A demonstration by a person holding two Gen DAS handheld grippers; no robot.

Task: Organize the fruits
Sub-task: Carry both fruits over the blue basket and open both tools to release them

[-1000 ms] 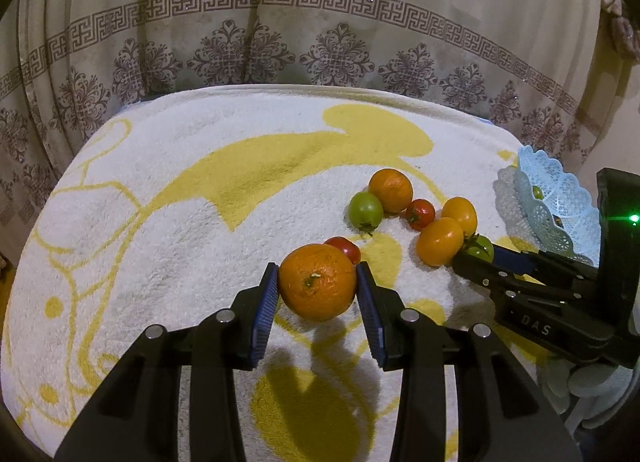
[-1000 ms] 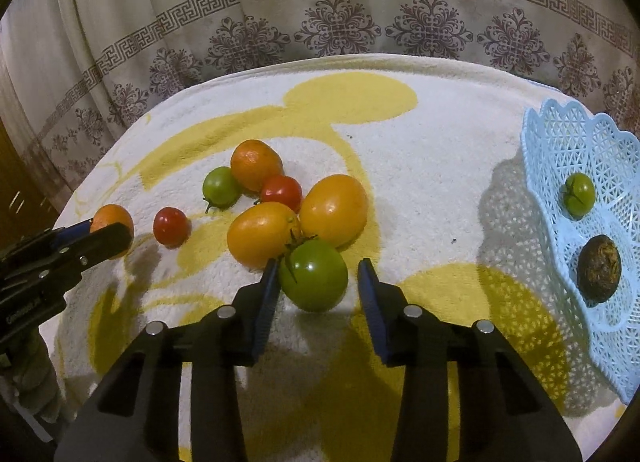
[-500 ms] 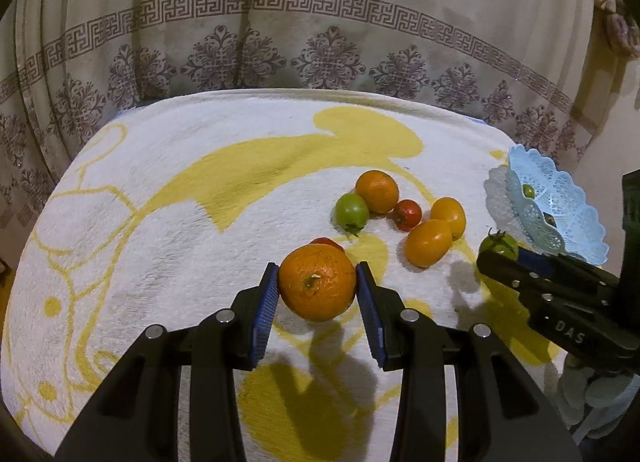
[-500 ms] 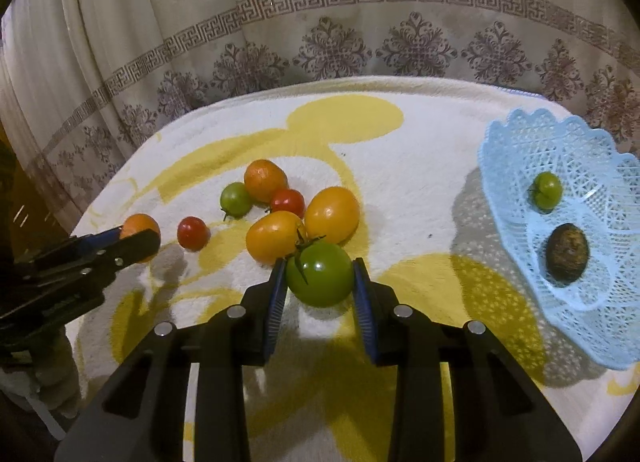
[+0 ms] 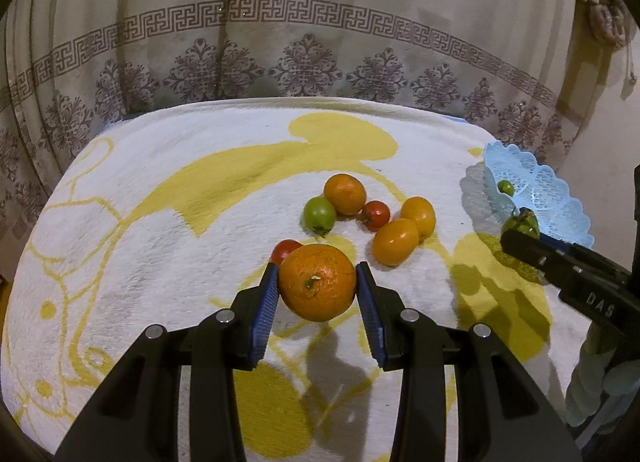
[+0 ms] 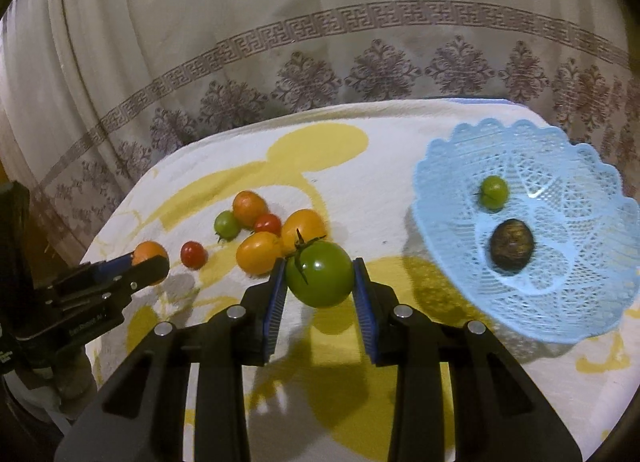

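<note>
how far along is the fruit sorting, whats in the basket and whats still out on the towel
Done: the blue basket holds a small green tomato and a dark round fruit. In hand: the left gripper clamps an orange; the right gripper clamps a large green tomato. Left: six fruits on the towel, including a red tomato.

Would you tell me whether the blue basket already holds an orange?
No, in the right wrist view the blue basket holds only a small green tomato and a dark round fruit.
</note>
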